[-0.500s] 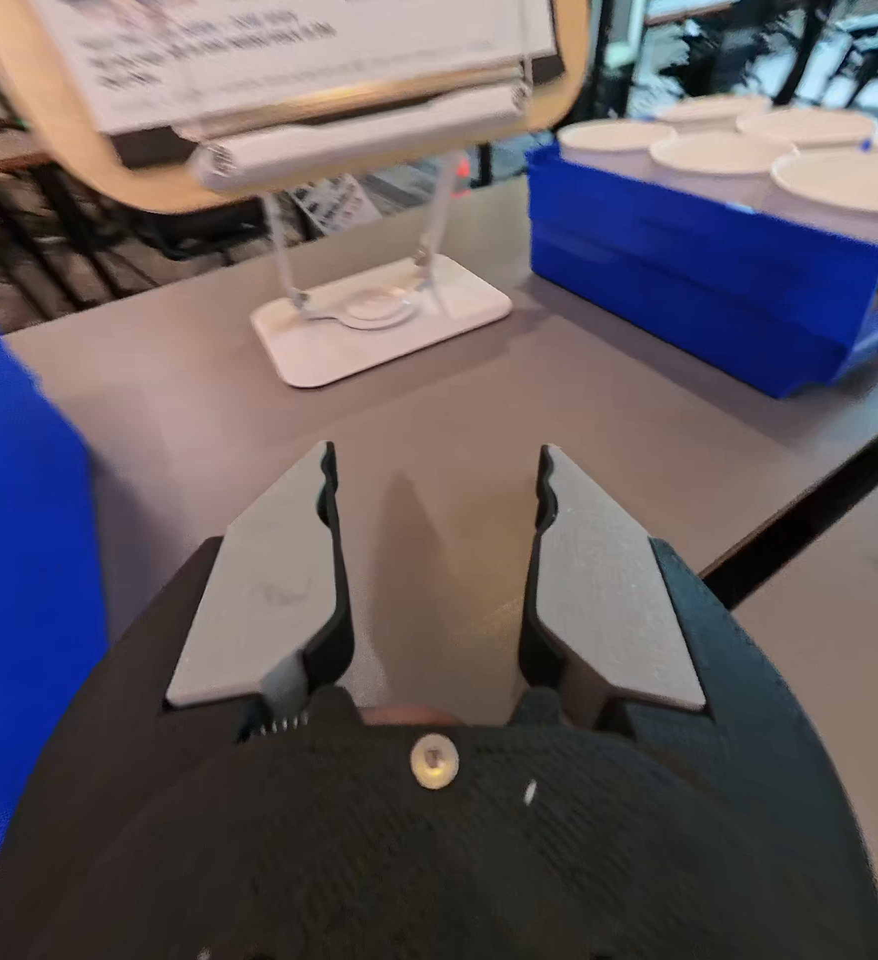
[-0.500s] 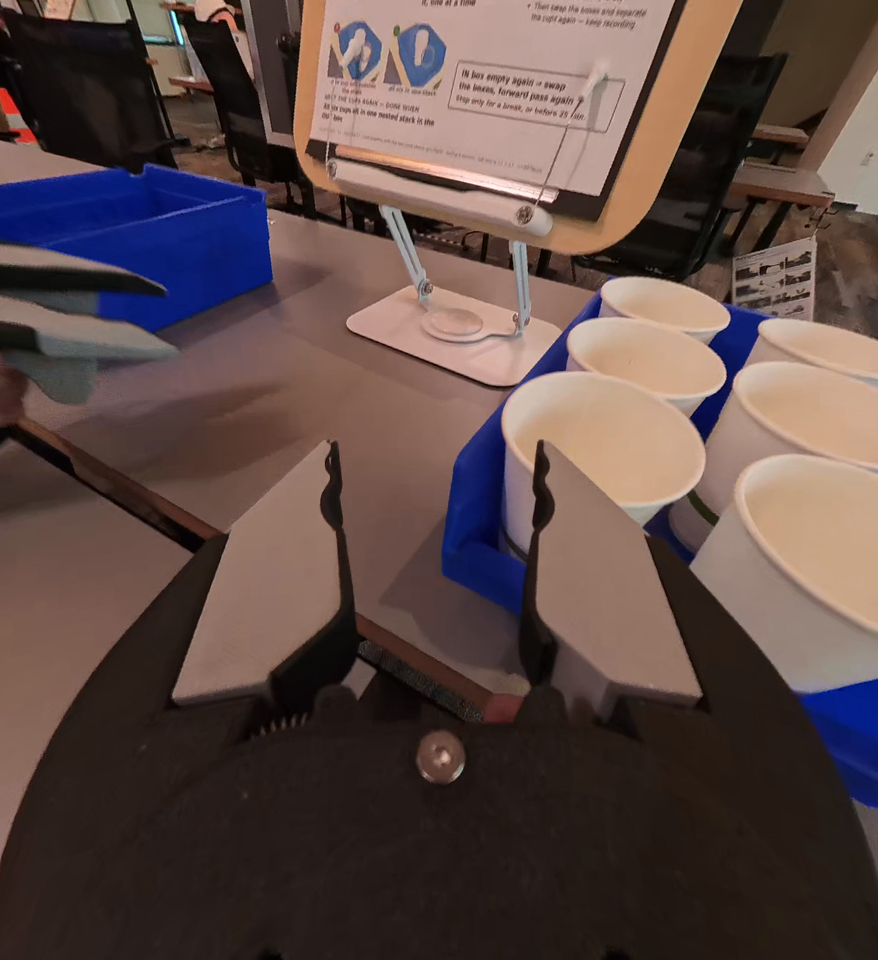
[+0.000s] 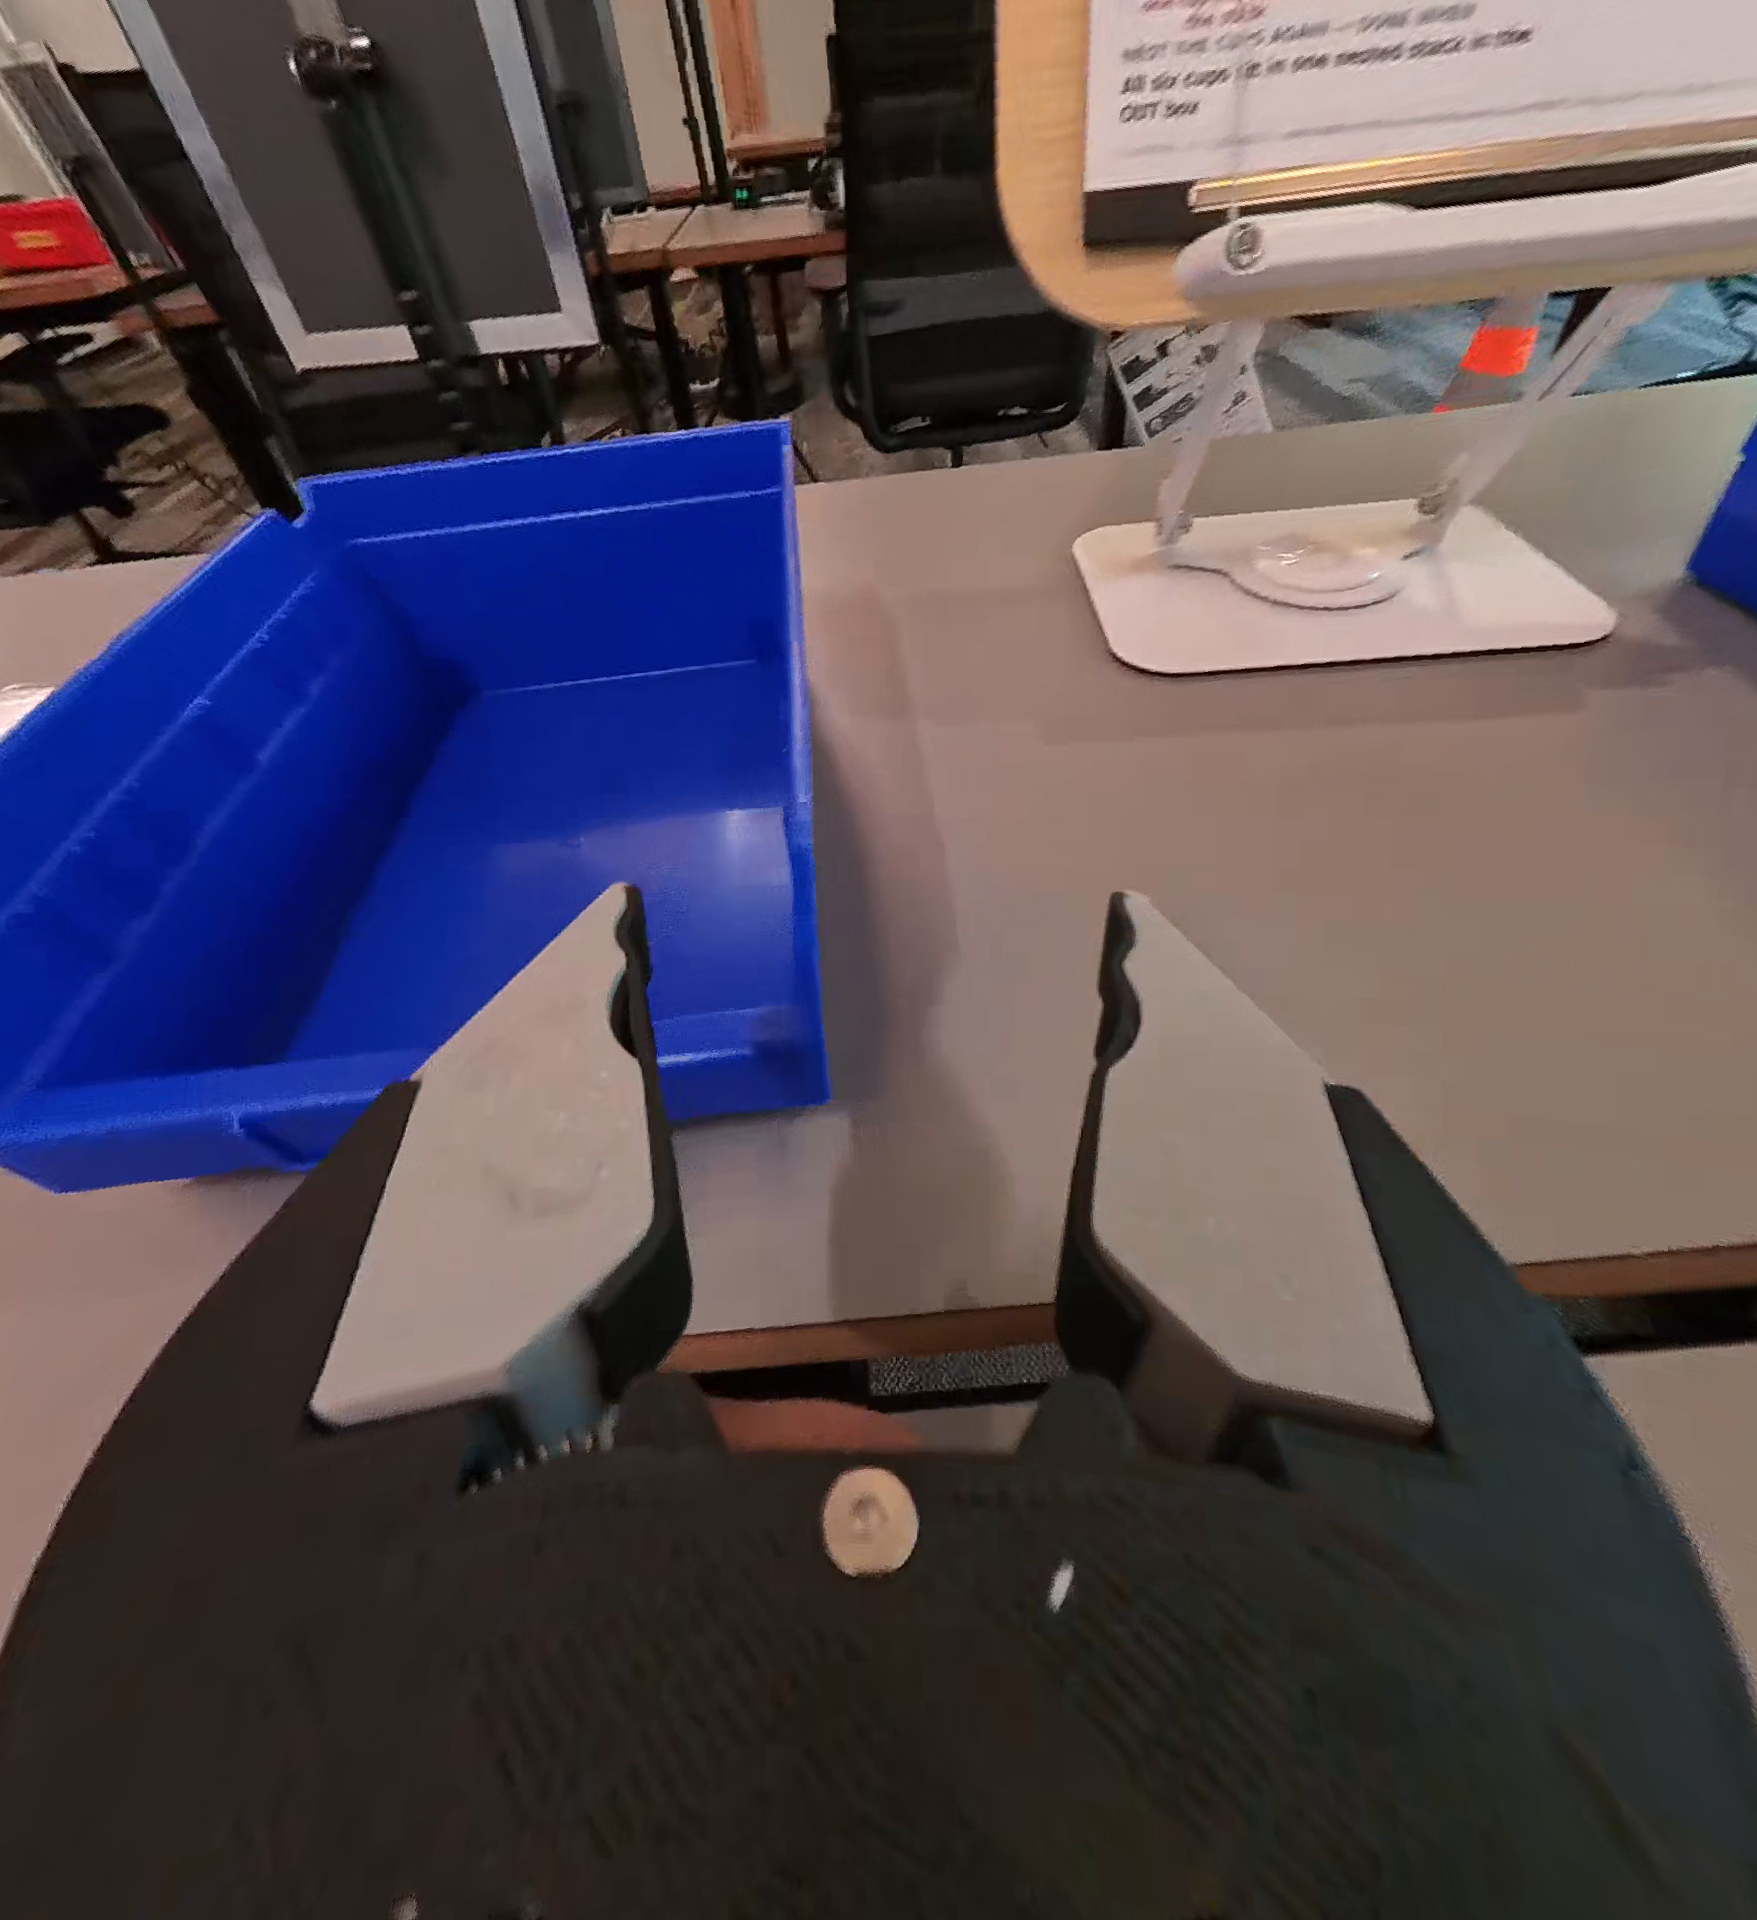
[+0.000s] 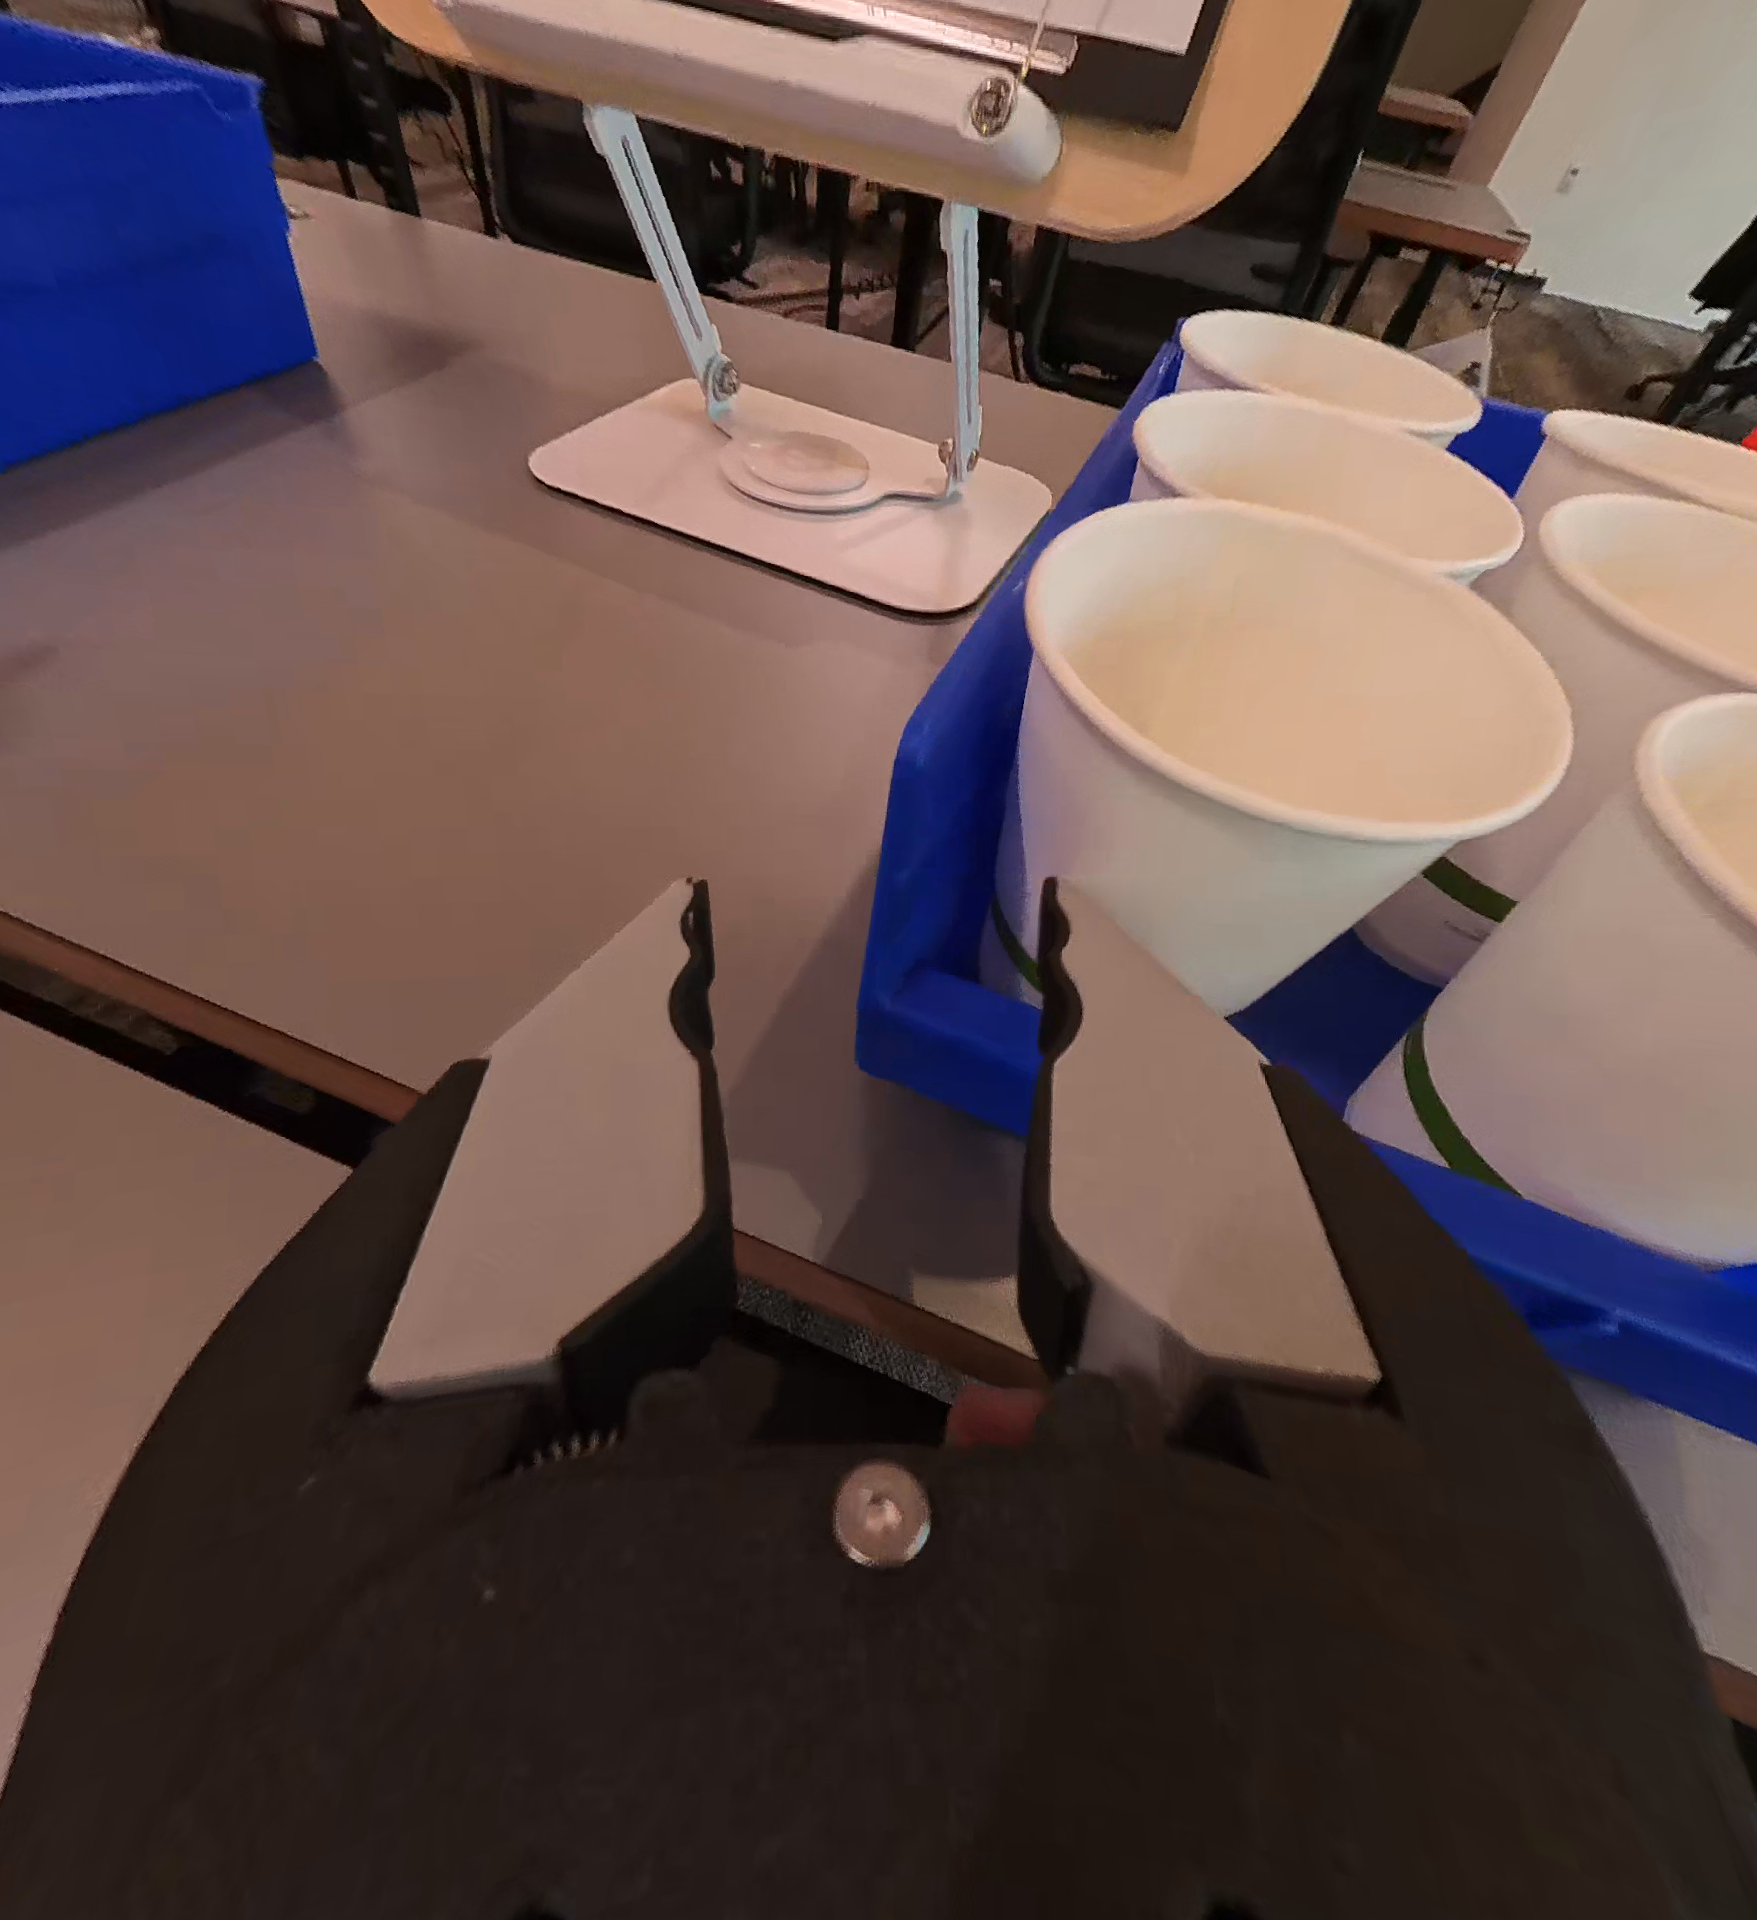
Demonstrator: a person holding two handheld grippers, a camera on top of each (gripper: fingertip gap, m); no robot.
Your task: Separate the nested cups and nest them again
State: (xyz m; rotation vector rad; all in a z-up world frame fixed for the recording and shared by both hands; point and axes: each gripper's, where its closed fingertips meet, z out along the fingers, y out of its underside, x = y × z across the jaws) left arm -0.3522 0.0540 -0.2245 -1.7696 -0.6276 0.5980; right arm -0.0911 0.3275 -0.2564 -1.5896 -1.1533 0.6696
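Note:
Several white paper cups stand apart and upright in a blue bin (image 4: 931,831) at the right; the nearest cup (image 4: 1258,727) is just right of my right gripper (image 4: 872,935). That gripper is open and empty, over the table's front edge beside the bin's near left corner. A second blue bin (image 3: 562,790) stands empty at the left. My left gripper (image 3: 872,956) is open and empty, just right of this bin's near right corner. No cups show in the left wrist view.
A white stand (image 4: 801,488) holding a wooden board with a printed sheet (image 3: 1373,156) stands mid-table between the bins. The grey table (image 3: 1269,883) has a dark seam (image 4: 126,1039) along its front edge. Chairs and tables stand behind.
My left gripper has swung left, so the empty bin now fills its view and the cups have left it. My right gripper has moved forward and right, closer to the cup bin, with its jaws somewhat narrower.

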